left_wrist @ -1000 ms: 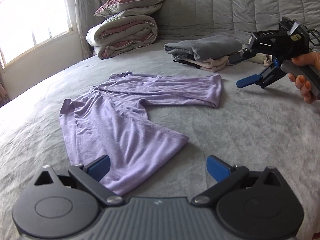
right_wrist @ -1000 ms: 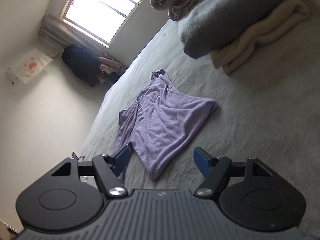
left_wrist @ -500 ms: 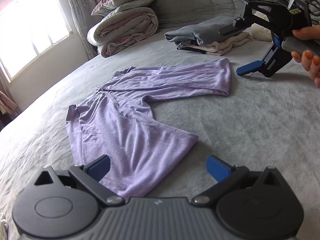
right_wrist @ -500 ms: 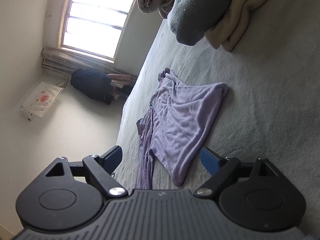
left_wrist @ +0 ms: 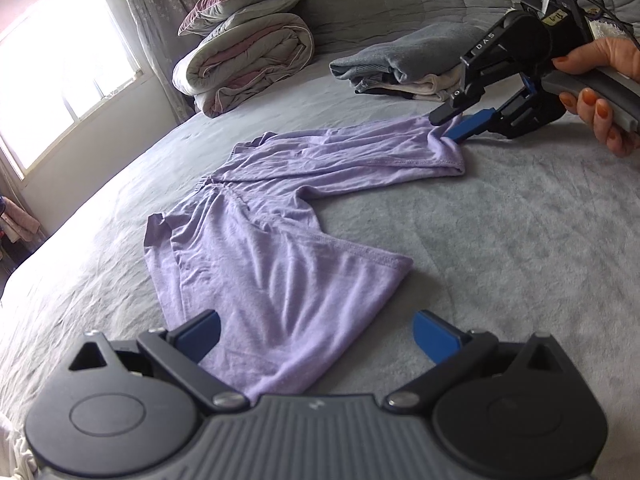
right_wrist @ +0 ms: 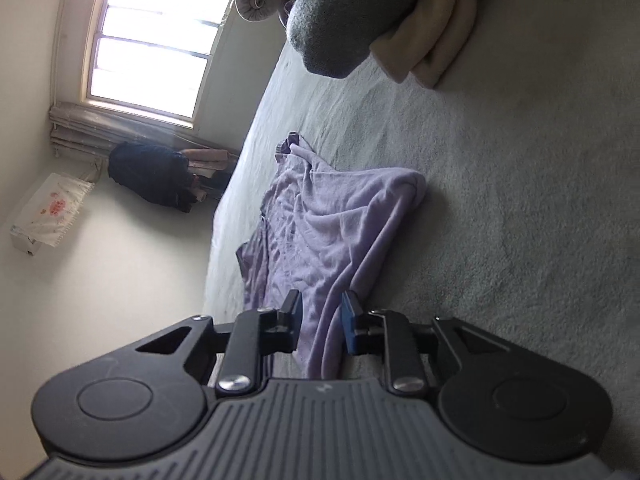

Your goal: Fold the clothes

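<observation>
Lilac trousers lie spread on the grey bed cover, their two legs splayed apart in a V. My left gripper hovers open over the near leg's hem, one finger on each side of the cloth. A hand holds my right gripper at the far leg's hem corner. In the right wrist view that gripper has its fingers drawn close with a bunch of the lilac trousers pinched between them.
A pile of folded grey and cream clothes sits just behind the far leg. A rolled duvet with a pillow on top stands at the back left near the window. Bare cover stretches to the right.
My right gripper came down from above the bed to the far leg's hem and went from wide open to shut on the cloth. The left gripper stayed open over the near hem.
</observation>
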`<move>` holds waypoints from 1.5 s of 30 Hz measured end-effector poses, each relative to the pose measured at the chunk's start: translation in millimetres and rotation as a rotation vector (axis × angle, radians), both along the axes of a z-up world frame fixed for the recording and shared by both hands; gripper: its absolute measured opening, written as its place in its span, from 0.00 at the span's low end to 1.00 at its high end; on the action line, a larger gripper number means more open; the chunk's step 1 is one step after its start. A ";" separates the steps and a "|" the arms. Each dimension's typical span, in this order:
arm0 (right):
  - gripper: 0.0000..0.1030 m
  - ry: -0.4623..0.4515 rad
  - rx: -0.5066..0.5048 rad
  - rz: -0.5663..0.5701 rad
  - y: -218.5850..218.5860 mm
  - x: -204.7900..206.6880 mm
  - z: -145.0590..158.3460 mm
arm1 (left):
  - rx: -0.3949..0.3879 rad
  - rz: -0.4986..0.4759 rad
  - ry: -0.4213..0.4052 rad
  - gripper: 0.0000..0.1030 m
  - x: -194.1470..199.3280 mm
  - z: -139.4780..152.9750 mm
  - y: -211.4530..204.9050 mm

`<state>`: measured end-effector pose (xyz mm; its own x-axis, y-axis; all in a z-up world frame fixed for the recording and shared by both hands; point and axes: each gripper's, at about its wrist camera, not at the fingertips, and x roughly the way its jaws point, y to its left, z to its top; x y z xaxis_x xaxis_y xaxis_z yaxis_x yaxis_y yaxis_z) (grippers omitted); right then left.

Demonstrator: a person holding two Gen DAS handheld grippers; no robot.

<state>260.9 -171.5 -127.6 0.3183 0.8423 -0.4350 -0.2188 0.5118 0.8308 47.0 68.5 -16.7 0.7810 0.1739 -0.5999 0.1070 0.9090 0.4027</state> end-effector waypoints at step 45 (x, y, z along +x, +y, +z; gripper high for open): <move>0.07 -0.111 -0.096 -0.018 17.9 11.2 2.0 | 0.208 -0.022 0.103 0.99 7.2 2.8 1.0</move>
